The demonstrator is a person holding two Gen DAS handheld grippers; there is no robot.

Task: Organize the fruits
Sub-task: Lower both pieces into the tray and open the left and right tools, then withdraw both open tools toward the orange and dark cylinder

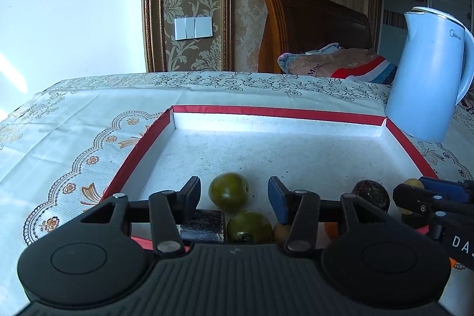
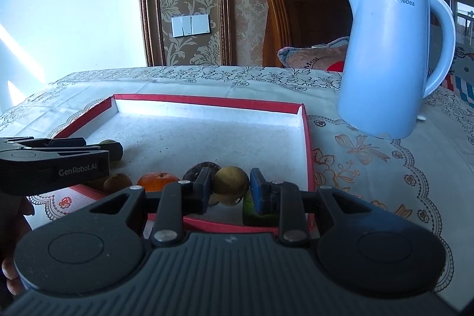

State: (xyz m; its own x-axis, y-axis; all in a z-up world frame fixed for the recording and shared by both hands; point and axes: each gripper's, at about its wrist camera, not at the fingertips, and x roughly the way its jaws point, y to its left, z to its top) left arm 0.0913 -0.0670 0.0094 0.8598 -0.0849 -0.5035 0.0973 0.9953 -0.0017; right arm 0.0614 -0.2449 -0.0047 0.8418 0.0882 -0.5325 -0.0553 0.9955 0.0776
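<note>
Left to right. The left gripper (image 1: 234, 193) stands with its jaws part open astride a green fruit (image 1: 228, 191) that rests on the floor of the red-rimmed tray (image 1: 278, 111); the pads are clear of it on both sides, so the fruit lies free, apparently just set in place. A second green fruit (image 1: 248, 227) lies just nearer the camera. Further right, an orange (image 2: 158, 180) and a dark round fruit (image 2: 201, 168) sit along the tray's near edge, forming a row. The right gripper (image 2: 229, 188) is closed on a yellow-brown fruit (image 2: 231, 185), gripped at its sides and held low over that row, probably to be placed beside the others. The tray rests on a lace-patterned tablecloth (image 2: 370, 168); a pale blue kettle (image 2: 388, 61) stands beyond its right corner. Behind are damask wallpaper, a wall switch (image 2: 190, 25) and a wooden headboard (image 1: 314, 28).
</note>
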